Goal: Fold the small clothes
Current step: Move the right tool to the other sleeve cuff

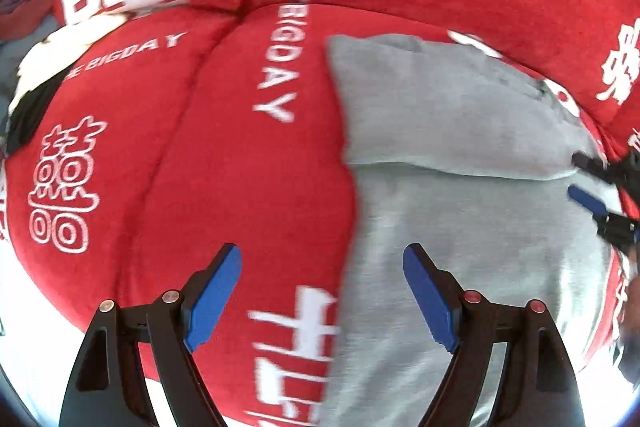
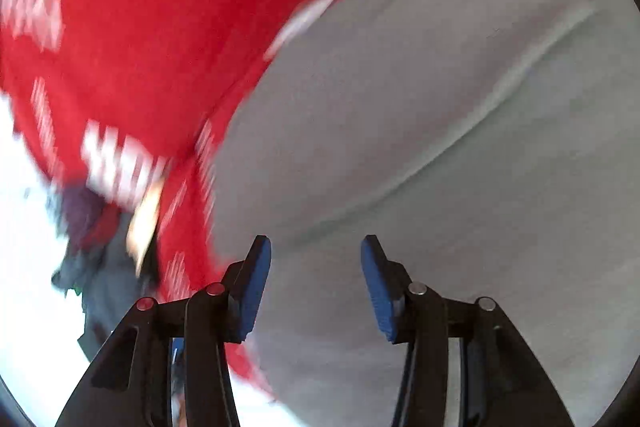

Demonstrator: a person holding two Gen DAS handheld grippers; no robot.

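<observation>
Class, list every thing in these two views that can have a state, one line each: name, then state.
Grey garment: lying on the red quilt, one fold edge across it, held by neither gripper.
Red quilt: spread out, puffy, creased.
Clothes pile: heaped at the quilt's edge, blurred.
Left gripper: open, empty, above the garment's edge.
Right gripper: open, empty, over the garment.

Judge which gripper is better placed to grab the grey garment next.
Right, probably. The right gripper is open with only the grey garment between its fingers; the open left gripper straddles the garment's edge and the red quilt.
</observation>
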